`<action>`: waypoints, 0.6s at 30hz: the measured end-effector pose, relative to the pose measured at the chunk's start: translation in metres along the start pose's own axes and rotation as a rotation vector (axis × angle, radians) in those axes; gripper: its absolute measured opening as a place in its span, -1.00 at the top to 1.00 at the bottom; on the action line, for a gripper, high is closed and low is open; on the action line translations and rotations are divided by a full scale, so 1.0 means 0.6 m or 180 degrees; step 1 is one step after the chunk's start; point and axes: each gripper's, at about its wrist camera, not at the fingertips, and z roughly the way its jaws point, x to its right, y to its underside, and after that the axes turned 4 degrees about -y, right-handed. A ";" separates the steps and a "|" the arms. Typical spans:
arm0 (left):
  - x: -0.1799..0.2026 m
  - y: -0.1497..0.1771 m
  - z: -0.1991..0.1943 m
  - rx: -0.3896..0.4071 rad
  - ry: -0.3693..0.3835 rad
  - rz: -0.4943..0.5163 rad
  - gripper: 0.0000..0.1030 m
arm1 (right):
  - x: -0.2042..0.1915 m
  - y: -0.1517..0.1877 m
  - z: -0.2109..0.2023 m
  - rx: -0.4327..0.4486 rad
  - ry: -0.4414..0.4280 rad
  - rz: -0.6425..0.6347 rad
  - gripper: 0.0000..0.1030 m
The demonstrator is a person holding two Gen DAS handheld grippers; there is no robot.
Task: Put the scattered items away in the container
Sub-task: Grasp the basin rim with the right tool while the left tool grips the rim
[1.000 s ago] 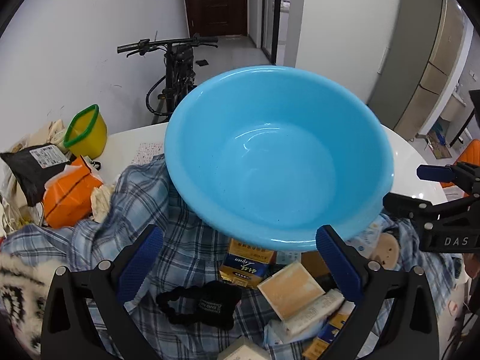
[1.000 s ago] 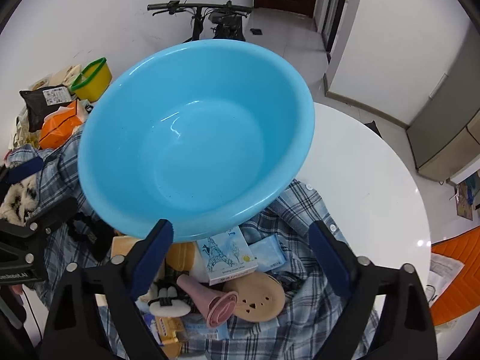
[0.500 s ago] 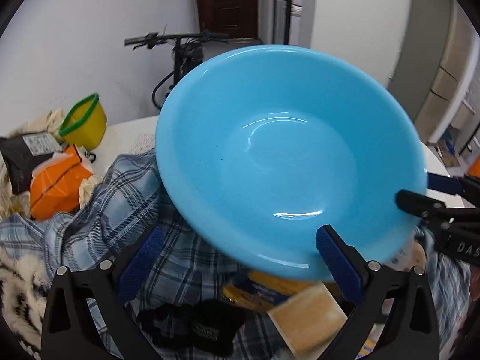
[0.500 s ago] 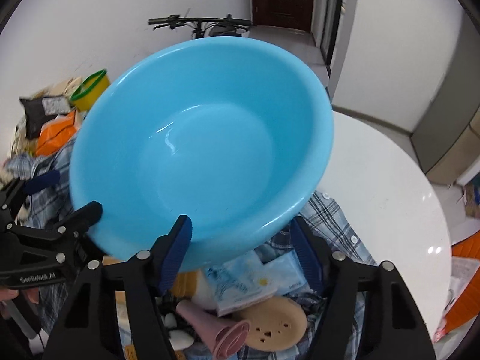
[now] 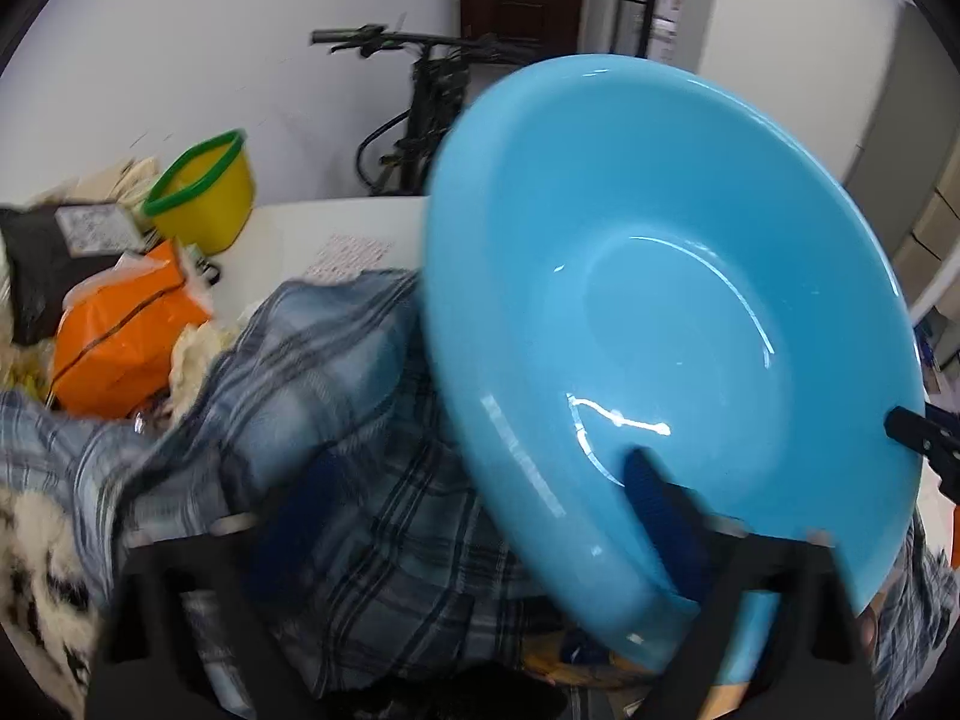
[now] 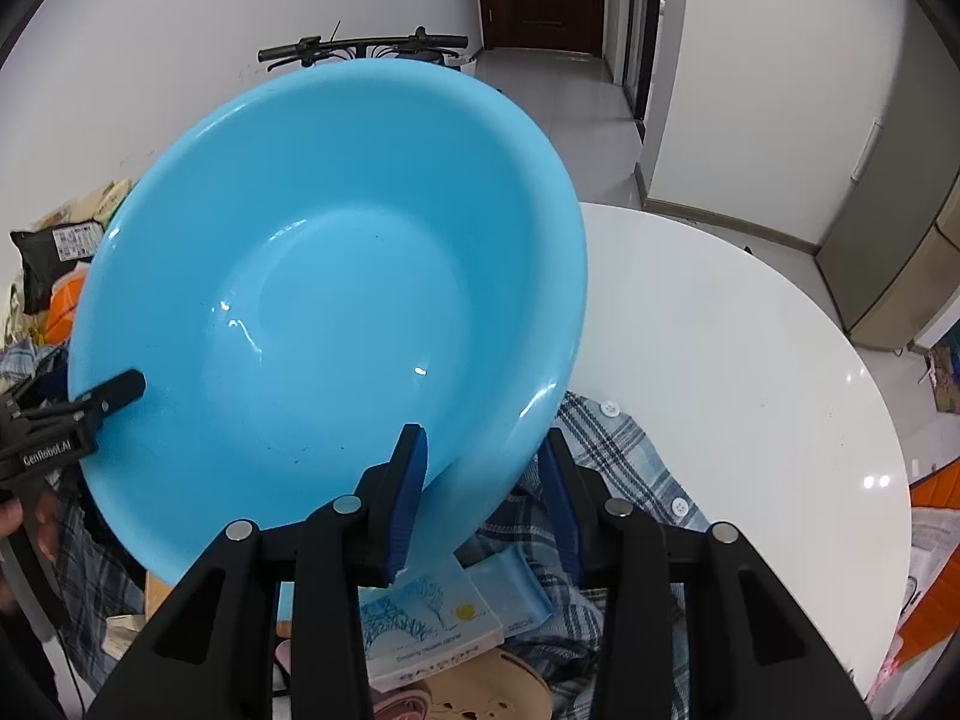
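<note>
The blue basin (image 6: 336, 312) looks like smooth plastic, shiny with little bright spots of light on it. The checked shirt (image 5: 336, 420) is soft cloth. The round table (image 6: 738, 372) is white, smooth and glossy. The right gripper (image 6: 486, 498) has dull black plastic arms and blue pads (image 6: 408, 498). The orange bag (image 5: 120, 324) looks thin and crinkly.

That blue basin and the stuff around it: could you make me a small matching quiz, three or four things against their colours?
Things:
1. basin
2. small bucket
3. packet
4. round table

Colours:
a. white
b. orange
c. light blue
d. yellow with green rim

Pairs: 1-c, 2-d, 3-b, 4-a
</note>
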 end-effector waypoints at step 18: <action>0.014 -0.051 -0.002 0.0253 0.0002 -0.0058 0.20 | 0.020 -0.034 -0.023 0.0494 -0.0154 0.0235 0.38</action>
